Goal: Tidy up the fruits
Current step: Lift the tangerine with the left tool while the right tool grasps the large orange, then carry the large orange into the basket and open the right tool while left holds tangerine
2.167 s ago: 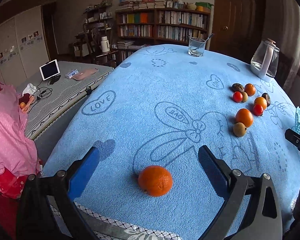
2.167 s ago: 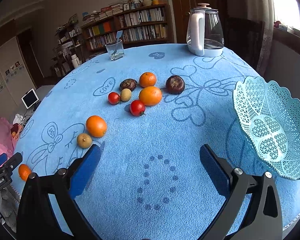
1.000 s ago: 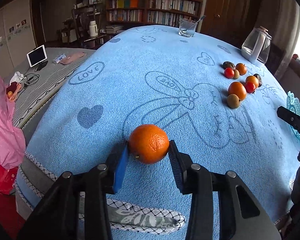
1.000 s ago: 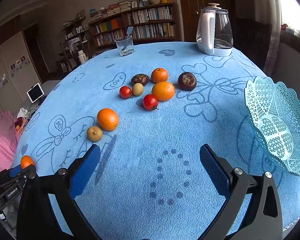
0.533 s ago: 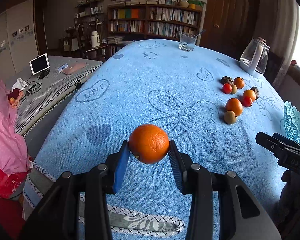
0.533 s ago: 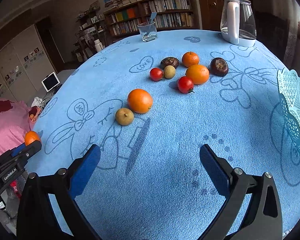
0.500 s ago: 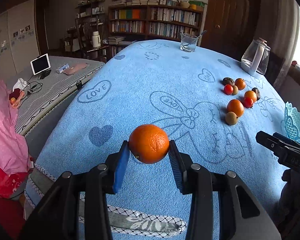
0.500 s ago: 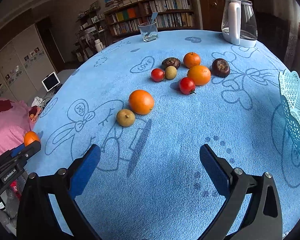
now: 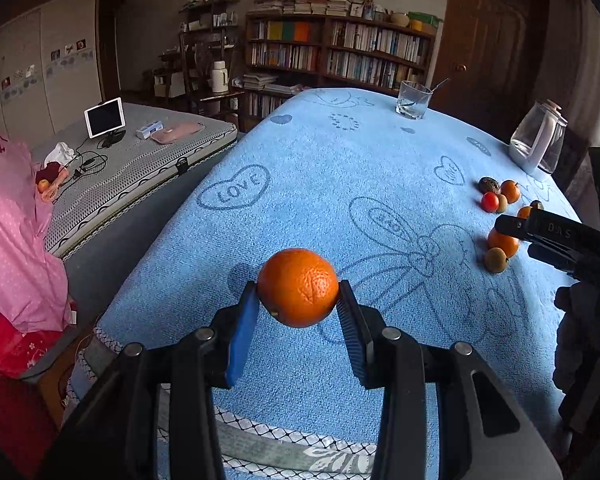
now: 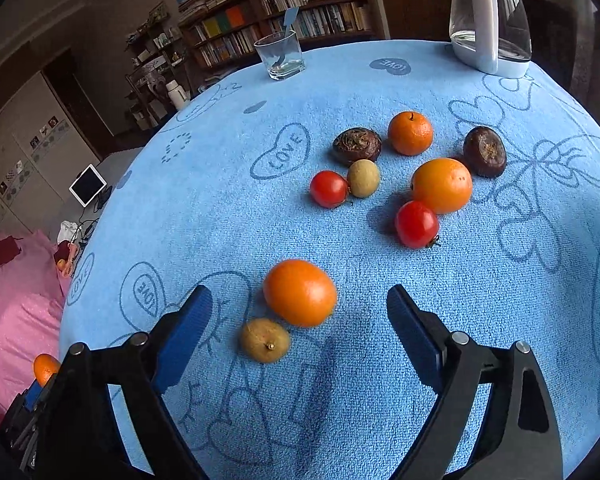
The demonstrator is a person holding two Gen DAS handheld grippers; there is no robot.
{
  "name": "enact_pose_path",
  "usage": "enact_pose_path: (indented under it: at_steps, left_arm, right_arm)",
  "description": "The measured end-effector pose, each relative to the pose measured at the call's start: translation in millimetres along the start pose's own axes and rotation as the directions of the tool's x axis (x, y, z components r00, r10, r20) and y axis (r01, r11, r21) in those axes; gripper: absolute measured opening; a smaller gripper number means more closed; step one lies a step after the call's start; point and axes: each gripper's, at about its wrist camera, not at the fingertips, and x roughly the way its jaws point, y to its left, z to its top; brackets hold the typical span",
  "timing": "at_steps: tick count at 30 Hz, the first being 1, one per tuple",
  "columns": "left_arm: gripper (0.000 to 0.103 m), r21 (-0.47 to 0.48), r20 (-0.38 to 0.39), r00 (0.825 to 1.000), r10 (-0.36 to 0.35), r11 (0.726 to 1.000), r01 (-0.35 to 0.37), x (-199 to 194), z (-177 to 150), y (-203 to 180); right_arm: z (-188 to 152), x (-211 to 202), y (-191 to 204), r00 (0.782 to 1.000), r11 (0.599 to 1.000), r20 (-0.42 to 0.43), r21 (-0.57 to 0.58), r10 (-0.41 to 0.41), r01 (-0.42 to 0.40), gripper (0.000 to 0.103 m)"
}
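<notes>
Progress: early, by my judgement. The blue tablecloth (image 10: 260,220) carries nearly all the fruit loose. The left gripper (image 9: 298,300) is clamped on one orange (image 9: 298,287), held clear above the cloth. The right gripper (image 10: 300,312) is spread wide and empty; a second orange (image 10: 300,293) lies between its fingertips, a small tan fruit (image 10: 265,340) just nearer. Seven more fruits lie ahead of it. No fruit is seen sorted.

Writing: "LOVE" in cloth hearts (image 9: 236,191); lettering on the right gripper's body is not reliably legible.
</notes>
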Motion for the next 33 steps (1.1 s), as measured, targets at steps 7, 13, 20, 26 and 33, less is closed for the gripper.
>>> enact_pose_path:
  at_steps: [7, 13, 20, 26, 33]
  left_arm:
    - [0.041, -0.011, -0.009, 1.0, 0.004, 1.0, -0.004, 4.1, 1.1, 4.7]
    - [0.041, -0.006, -0.021, 1.0, 0.004, 1.0, -0.004, 7.0, -0.8, 1.3]
    - [0.041, 0.01, -0.012, 1.0, -0.004, 1.0, 0.004, 3.6, -2.5, -4.1]
    - [0.041, 0.014, -0.002, 1.0, -0.005, 1.0, 0.005, -1.7, -2.4, -6.1]
    - [0.041, 0.025, 0.015, 1.0, -0.011, 1.0, 0.01, -8.7, -1.8, -10.6]
  right_arm:
    - [0.5, 19.4, 9.3, 0.995, 0.995, -0.004, -0.021, -0.097, 0.097, 0.068]
    - [0.5, 17.7, 9.3, 0.993, 0.992, 0.002, -0.053, -0.115, 0.115, 0.042]
    - [2.7, 3.8, -0.3, 0.997, 0.996, 0.02, -0.03, -0.078, 0.078, 0.042]
    - [6.3, -22.1, -6.2, 0.996, 0.998, 0.073, -0.006, -0.056, 0.057, 0.042]
    - [5.1, -48.4, -13.8, 0.992, 0.999, 0.118, 0.006, -0.047, 0.046, 0.042]
